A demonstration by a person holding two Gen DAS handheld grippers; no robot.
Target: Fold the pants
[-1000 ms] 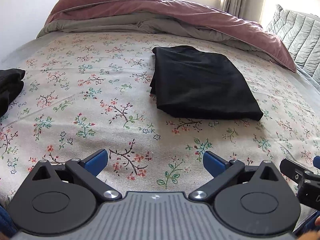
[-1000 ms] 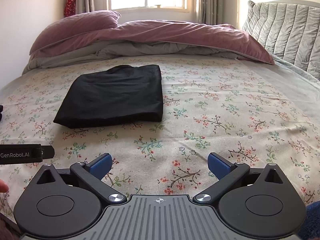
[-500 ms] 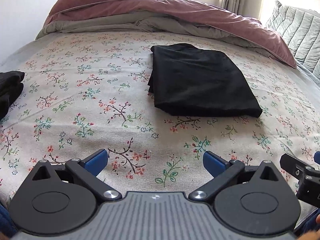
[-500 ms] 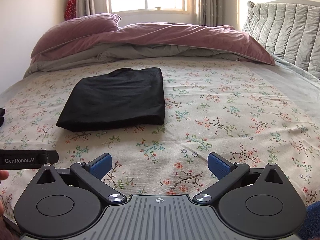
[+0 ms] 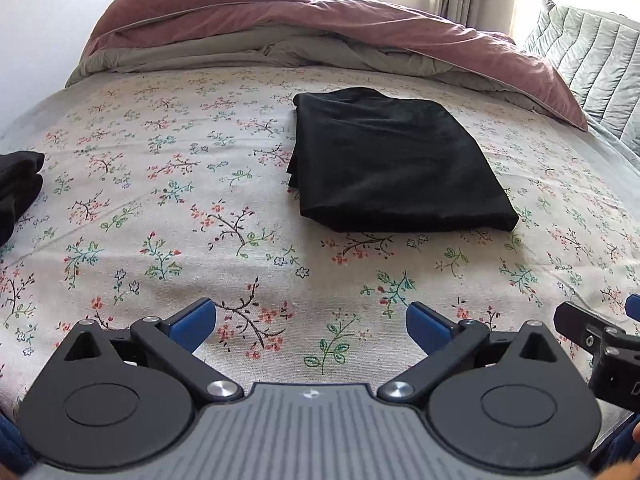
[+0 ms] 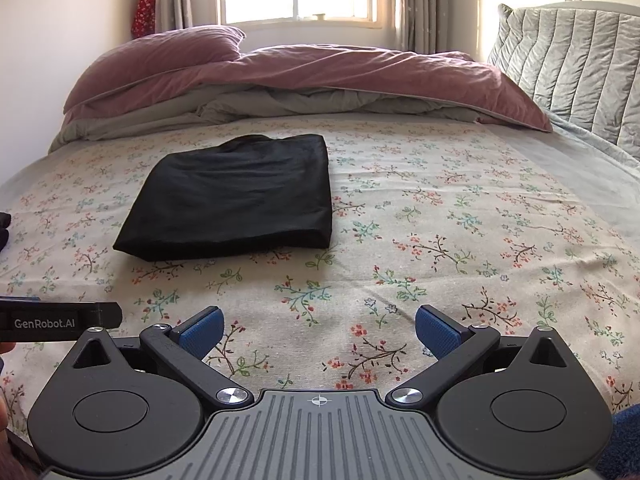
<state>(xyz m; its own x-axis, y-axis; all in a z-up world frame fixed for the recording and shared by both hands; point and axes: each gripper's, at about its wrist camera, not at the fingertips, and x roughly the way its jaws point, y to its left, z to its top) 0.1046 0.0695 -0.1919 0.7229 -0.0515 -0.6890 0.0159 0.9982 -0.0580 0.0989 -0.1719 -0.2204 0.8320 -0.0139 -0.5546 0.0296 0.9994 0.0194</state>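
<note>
Below, at the bottom of each wrist view, both tools appear with their blue-padded fingers spread wide and nothing between them. Left gripper (image 5: 311, 322): fingers far apart, hovering over the floral bedsheet (image 5: 160, 216) with only printed fabric showing in the gap. Right gripper (image 6: 318, 330): likewise wide, empty, and clear of any cloth. Part of the right tool shows at the lower right edge of the left view; the left tool's labelled side shows at the lower left edge of the right view.

Black pants (image 5: 394, 164) lie folded into a compact, roughly rectangular packet, flat on the sheet. In the left view they sit right of centre in the upper half of the frame; in the right view the same packet (image 6: 236, 196) sits left of centre. Its near edge is a thick, straight fold; the far edge is slightly rumpled. The packet lies well apart from both grippers.

Across the top of each frame a mauve duvet (image 6: 320, 68) is bunched. Another dark garment (image 5: 18, 188) lies at the left edge of the left view.
</note>
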